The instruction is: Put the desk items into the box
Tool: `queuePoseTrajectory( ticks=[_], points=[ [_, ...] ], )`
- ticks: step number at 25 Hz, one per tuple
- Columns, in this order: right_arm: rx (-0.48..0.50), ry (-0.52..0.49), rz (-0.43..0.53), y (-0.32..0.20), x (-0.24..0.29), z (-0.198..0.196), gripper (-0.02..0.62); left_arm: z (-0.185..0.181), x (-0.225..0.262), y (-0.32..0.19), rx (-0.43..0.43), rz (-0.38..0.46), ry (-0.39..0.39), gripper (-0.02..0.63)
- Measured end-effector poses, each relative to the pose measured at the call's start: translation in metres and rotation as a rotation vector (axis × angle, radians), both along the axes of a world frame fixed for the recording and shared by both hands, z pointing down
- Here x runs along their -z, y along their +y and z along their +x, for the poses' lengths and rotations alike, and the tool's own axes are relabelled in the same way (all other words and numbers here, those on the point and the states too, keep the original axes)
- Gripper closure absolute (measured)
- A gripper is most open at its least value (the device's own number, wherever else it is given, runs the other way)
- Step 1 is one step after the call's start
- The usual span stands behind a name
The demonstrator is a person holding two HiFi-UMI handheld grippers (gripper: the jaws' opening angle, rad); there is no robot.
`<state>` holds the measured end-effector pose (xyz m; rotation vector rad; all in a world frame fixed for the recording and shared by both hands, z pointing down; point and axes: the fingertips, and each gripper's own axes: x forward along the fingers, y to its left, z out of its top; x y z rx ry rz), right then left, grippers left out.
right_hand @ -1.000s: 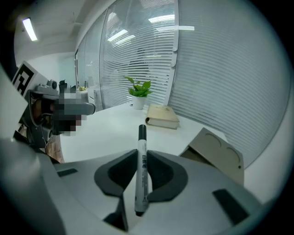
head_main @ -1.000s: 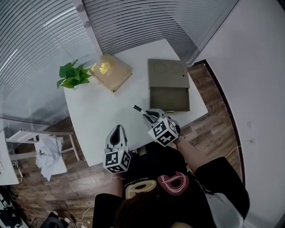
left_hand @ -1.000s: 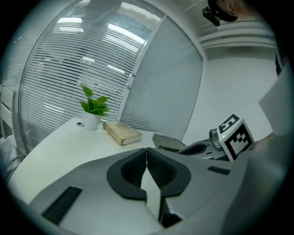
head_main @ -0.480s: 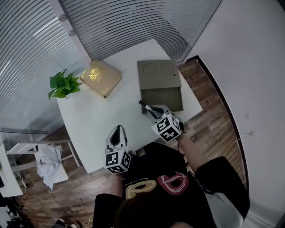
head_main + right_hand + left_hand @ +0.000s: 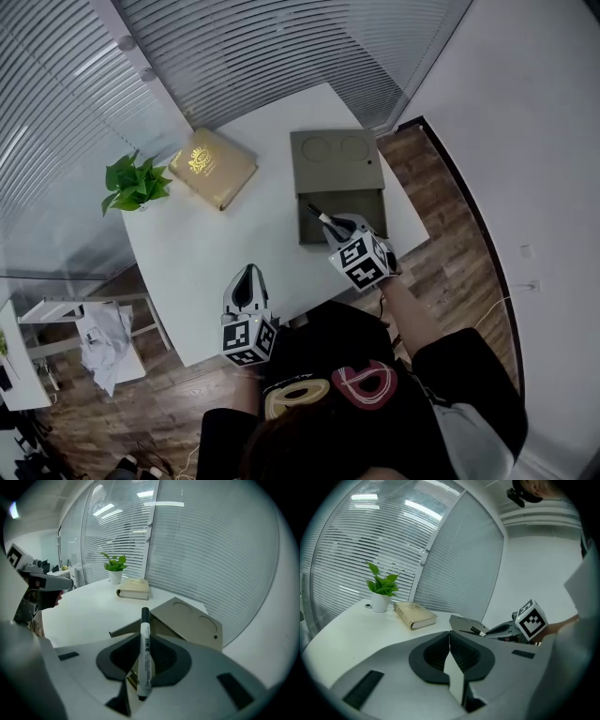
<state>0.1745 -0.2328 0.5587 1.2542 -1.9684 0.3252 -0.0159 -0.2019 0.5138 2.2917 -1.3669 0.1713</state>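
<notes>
Right tongs shifted over box, one marker gripped, one book, one plant

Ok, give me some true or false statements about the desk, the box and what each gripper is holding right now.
1. The right gripper grips a marker. True.
2. The box is closed. False: its lid is folded open.
3. The potted plant stands beside the book. True.
4. The left gripper holds the book. False: its jaws are shut on nothing, and the book lies on the table.
</notes>
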Motion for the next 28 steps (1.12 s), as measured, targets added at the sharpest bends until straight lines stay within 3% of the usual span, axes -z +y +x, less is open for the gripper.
queuePoseTrajectory(
  ticks=[15,28],
  points=[
    [0.036,0.062,-0.098,-0.02,-0.039,0.023,0.522,0.004,-0.005,-0.014,0.049,-0.018,-0.025,0.589],
    [0.034,0.056,-0.153,-0.029,-0.06,0.036,0.522,-0.005,-0.011,-0.013,0.114,-0.043,-0.054,0.588]
  ],
)
